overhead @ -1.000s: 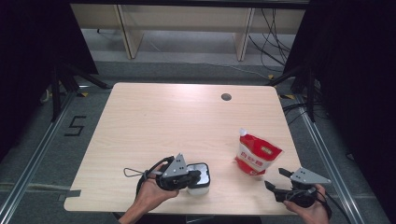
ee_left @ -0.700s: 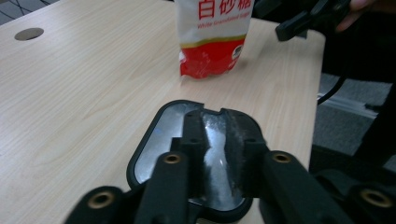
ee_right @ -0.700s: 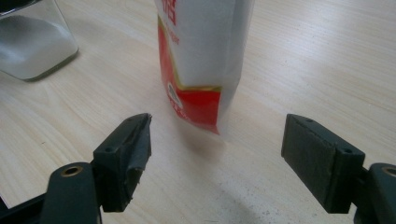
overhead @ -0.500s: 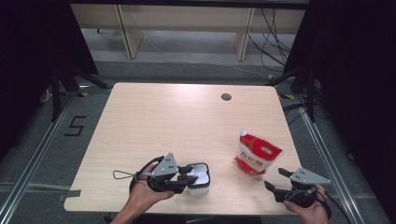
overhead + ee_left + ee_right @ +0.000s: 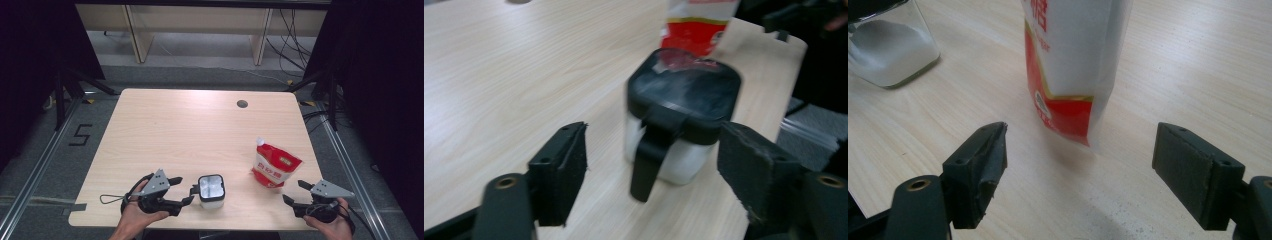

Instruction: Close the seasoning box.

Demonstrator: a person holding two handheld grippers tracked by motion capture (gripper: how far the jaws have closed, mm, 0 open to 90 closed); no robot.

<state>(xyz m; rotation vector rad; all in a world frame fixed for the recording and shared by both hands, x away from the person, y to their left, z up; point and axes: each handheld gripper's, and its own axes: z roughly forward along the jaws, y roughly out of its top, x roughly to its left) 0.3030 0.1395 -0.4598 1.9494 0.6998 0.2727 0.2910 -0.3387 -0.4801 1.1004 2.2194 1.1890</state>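
With its jaws just having opened and nothing pinched, my left gripper [image 5: 191,194] sits just beside the jar [image 5: 211,189], near the front edge of the tabletop [image 5: 200,125]. My right gripper [image 5: 291,192], jaws spread, waits well apart from the jar, facing the red-and-white pouch [image 5: 275,164] standing beyond the jar.

Left hand-held gripper [image 5: 189,194] just opened, right hand-held gripper [image 5: 294,194] agape
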